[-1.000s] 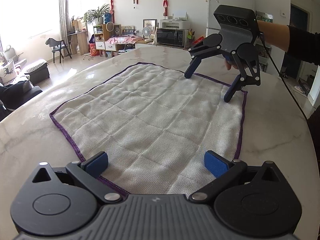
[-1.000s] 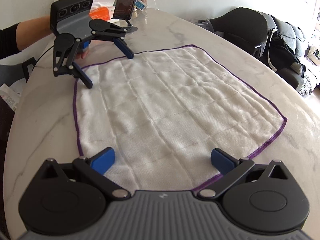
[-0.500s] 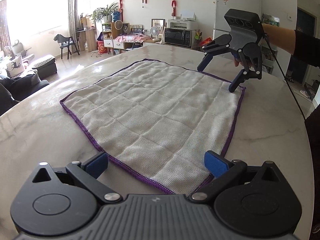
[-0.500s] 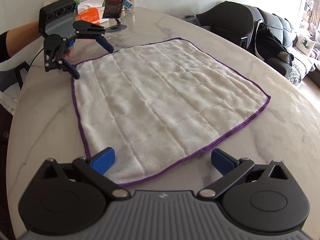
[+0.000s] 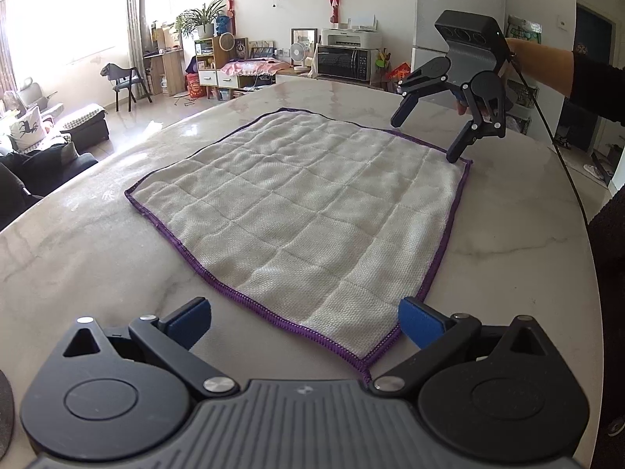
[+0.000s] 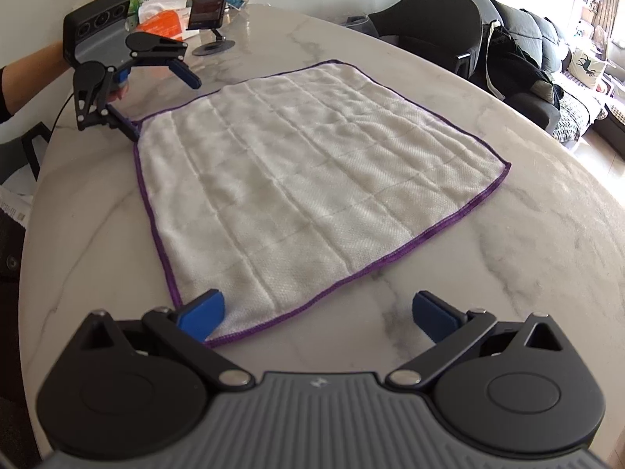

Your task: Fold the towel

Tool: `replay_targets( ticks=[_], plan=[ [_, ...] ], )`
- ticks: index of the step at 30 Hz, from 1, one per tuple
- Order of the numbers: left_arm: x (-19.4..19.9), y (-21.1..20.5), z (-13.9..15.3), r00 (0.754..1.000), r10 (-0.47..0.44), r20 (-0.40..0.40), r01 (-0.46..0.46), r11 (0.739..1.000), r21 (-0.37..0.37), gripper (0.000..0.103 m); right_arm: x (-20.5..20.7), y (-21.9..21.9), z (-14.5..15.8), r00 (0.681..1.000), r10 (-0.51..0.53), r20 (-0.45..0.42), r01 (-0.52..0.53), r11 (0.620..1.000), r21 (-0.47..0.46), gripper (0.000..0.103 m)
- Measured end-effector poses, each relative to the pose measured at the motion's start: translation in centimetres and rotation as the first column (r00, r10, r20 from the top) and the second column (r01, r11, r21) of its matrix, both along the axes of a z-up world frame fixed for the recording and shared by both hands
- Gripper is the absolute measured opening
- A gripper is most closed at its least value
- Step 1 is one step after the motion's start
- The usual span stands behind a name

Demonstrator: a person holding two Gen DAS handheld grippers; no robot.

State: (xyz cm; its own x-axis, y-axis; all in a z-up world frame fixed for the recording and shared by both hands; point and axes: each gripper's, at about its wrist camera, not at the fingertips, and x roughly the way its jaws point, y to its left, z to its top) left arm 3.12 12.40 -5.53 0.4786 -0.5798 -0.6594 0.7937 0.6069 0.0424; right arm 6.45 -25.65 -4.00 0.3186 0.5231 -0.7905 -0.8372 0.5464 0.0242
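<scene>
A white quilted towel with a purple hem lies flat on the marble table; it also shows in the right wrist view. My left gripper is open, its jaws wide apart around the towel's near corner. It shows across the towel in the right wrist view, one finger at the towel's far left corner. My right gripper is open, its left pad over the near corner. In the left wrist view the right gripper hangs open at the towel's far right corner.
The round marble table extends around the towel. A phone on a stand, an orange packet and a plant sit at its far edge. A dark chair and sofa stand beside the table.
Both grippers have drawn back from over the towel to opposite corners along one edge. Both stayed open. The towel has not moved.
</scene>
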Motion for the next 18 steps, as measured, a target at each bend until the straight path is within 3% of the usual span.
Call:
replay_targets(
  ticks=[7,11,18],
  plan=[
    [2.5,-0.8,1.0,0.999,0.051,0.017,-0.051,0.998,-0.028,0.102,1.8,-0.3,0.6,0.997,-0.073,-0.011,0.073,0.996,0.05,0.103],
    [5.6,-1.1,1.6,0.988,0.154,-0.011,-0.154,0.984,-0.086,0.102,3.2,-0.2,1.0,0.994,-0.111,-0.008,0.111,0.991,0.069,0.103],
    [9.4,-1.8,2.2,0.971,0.237,-0.038,-0.24,0.964,-0.113,0.101,5.9,0.3,1.3,0.99,-0.136,-0.024,0.138,0.989,0.051,0.103]
  ],
)
